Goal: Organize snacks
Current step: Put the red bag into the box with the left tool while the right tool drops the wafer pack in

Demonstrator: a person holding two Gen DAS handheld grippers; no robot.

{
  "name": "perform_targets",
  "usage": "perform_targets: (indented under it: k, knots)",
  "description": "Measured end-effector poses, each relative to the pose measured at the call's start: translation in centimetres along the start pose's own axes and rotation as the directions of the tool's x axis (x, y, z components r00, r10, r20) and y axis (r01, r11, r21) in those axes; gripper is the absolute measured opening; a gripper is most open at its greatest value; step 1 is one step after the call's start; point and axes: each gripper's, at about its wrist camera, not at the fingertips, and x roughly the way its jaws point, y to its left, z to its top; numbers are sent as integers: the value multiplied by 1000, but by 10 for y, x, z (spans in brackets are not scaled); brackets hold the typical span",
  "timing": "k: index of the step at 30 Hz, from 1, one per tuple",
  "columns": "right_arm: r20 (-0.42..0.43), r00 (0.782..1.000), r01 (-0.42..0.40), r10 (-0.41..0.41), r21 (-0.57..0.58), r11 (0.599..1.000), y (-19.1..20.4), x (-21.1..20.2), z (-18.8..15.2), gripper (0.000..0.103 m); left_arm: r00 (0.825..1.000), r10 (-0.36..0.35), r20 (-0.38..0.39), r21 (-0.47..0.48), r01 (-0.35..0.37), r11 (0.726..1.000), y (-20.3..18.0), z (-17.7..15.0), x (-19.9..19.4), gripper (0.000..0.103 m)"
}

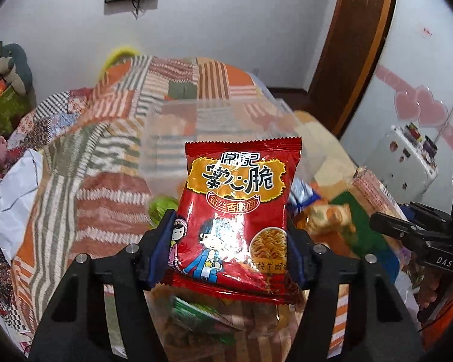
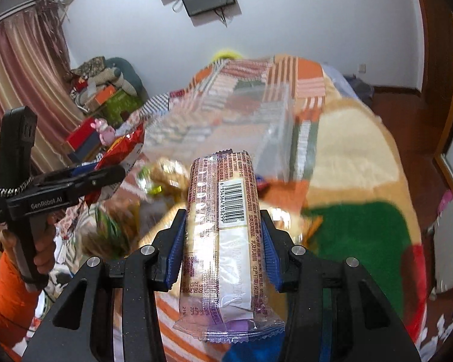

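Observation:
My left gripper [image 1: 231, 226] is shut on a red crispy-noodle snack packet [image 1: 238, 205] and holds it upright above the bed. My right gripper [image 2: 223, 220] is shut on a long clear-purple wrapped biscuit pack [image 2: 223, 235], barcode side up. A clear plastic bin [image 1: 178, 138] stands on the patchwork bedspread beyond both packets; it also shows in the right wrist view [image 2: 256, 126]. Loose snack packets [image 1: 329, 214] lie blurred on the bed below the grippers. The left gripper with its red packet shows at the left of the right wrist view [image 2: 105, 178].
The patchwork bedspread [image 1: 105, 181] covers the bed. A cream, green and orange blanket [image 2: 347, 199] lies on the right. Boxes and stuffed toys [image 2: 105, 96] are piled at the far left by a curtain. A wooden door [image 1: 347, 45] is at the right.

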Motion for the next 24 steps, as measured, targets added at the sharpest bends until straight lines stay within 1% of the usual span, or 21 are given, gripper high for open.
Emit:
perform_targets:
  k: [5, 11, 15, 19, 24]
  knots:
    - [74, 997, -12, 13, -15, 1000, 9, 3, 25, 42, 998, 21, 64, -22, -20, 1000, 6, 22, -10, 64]
    - [129, 991, -22, 24, -21, 1000, 14, 17, 52, 42, 995, 46, 88, -31, -43, 999, 14, 46, -6, 64]
    - [141, 990, -26, 27, -13, 1000, 13, 30, 68, 42, 995, 60, 81, -31, -58, 998, 20, 64, 4, 64]
    - [140, 990, -13, 15, -15, 1000, 13, 44, 81, 42, 995, 75, 60, -33, -73, 997, 28, 78, 21, 64]
    - [105, 994, -13, 13, -4, 1000, 8, 69, 95, 42, 996, 91, 9, -32, -91, 995, 36, 92, 50, 64]
